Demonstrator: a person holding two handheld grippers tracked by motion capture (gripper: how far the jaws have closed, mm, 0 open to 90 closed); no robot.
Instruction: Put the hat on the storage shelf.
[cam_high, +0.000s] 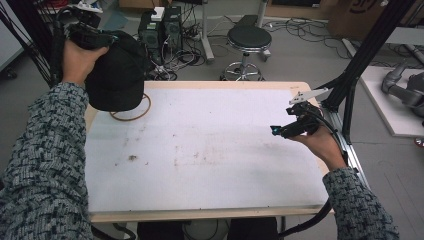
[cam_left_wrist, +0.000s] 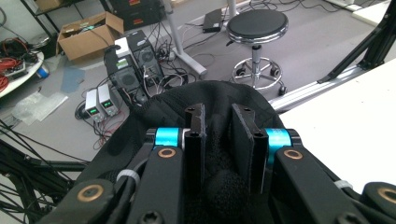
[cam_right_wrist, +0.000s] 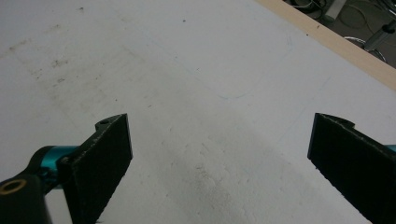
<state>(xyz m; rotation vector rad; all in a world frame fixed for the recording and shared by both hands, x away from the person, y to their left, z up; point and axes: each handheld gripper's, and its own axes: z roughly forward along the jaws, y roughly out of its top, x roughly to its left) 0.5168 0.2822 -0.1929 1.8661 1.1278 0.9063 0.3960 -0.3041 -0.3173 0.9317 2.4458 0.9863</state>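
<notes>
You are holding the black fabric cap (cam_high: 117, 75) pinched in your left tongs (cam_left_wrist: 218, 140) above the thin brown wooden ring (cam_high: 134, 116) at the bench's (cam_high: 210, 150) far-left corner, while your right tongs (cam_right_wrist: 219, 158) are gaping empty far right.

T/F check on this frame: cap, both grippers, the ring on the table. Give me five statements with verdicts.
1. The left gripper is shut on the black cap. True.
2. The cap lies flat on the table. False: it is held up over the table's far left corner.
3. The right gripper stands open with nothing between its jaws. True.
4. A brown ring lies on the table under the cap. True, partly hidden by it.
5. The right gripper is holding the stool. False: the stool stands on the floor beyond the table, and that gripper is near the table's right edge.
</notes>
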